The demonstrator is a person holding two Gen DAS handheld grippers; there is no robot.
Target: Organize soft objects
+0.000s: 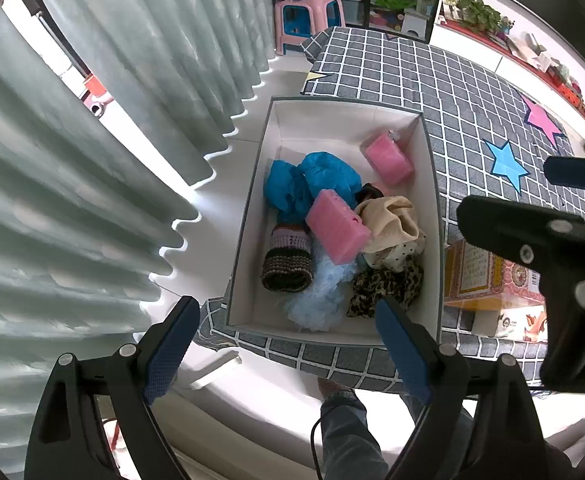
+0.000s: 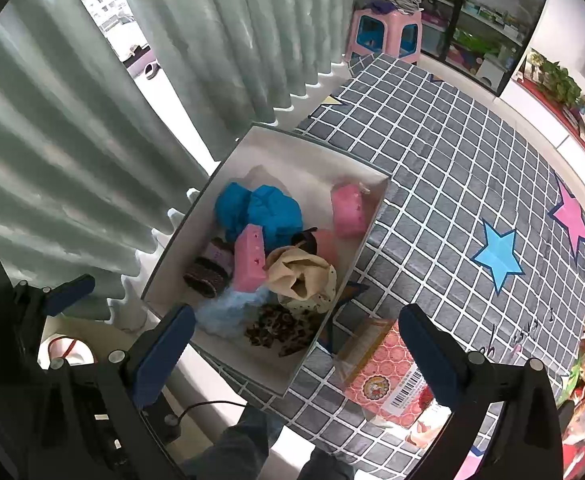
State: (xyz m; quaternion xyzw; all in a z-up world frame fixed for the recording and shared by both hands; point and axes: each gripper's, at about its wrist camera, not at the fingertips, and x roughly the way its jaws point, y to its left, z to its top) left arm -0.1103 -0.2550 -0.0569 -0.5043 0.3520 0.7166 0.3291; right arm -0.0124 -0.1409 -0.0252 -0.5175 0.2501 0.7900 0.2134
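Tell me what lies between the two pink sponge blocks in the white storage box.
Between the near pink sponge block and the far pink sponge block lies crumpled blue cloth and a small dark item, clearest in the left wrist view.

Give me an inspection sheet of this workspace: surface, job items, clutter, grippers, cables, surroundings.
Surface: grey grid-patterned tablecloth with blue and pink star prints.
Job's things: white open cardboard box at the table's edge, holding crumpled blue cloth, two pink foam sponges, a striped knitted cuff, beige fabric, pale blue fluff and a leopard-print cloth.
Clutter: pink patterned packaged carton beside the box; assorted packets at the table's right edge.
Grippers: left gripper open, empty; right gripper open, empty.
Cables: black cable below the table edge.
Surroundings: grey-green curtains, pink plastic stool, shelving.
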